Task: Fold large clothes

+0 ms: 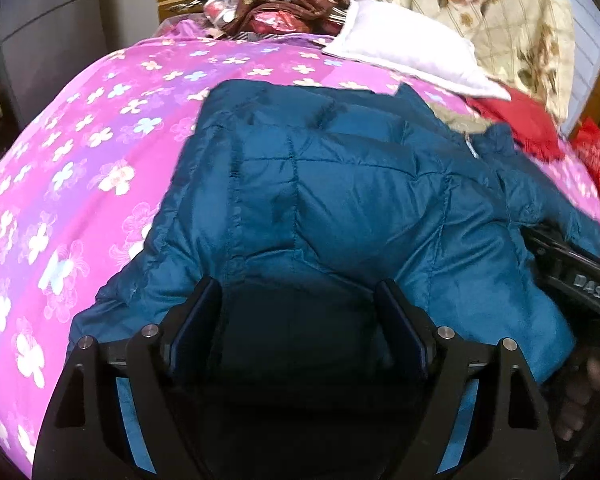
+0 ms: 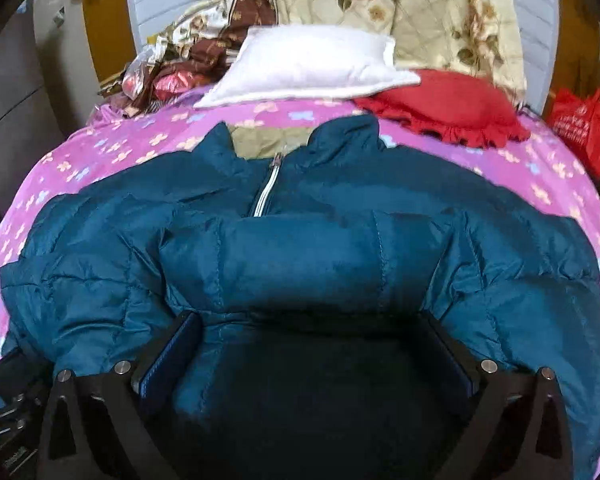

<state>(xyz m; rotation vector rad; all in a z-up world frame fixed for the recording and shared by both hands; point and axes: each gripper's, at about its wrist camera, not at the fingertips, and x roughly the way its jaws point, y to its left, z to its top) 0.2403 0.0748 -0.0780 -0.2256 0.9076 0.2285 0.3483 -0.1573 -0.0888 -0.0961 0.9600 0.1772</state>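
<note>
A teal quilted puffer jacket [image 2: 332, 248] lies on a pink flowered bedspread [image 1: 80, 168], collar and silver zipper [image 2: 266, 192] toward the pillows. It also shows in the left wrist view [image 1: 340, 200], with part of it folded over the body. My left gripper [image 1: 300, 292] is open, its fingers wide apart just above the jacket's near edge. My right gripper [image 2: 312, 324] is open too, wide apart over the jacket's lower middle. The right gripper's body shows at the right edge of the left wrist view [image 1: 572, 276].
A white pillow [image 2: 312, 68], a red cushion [image 2: 444, 108] and a floral quilt [image 2: 420, 8] lie at the head of the bed. Brown patterned bedding [image 2: 204, 48] is heaped at the back left. A red bag [image 2: 584, 128] stands at the right. Grey cabinets [image 1: 48, 40] are on the left.
</note>
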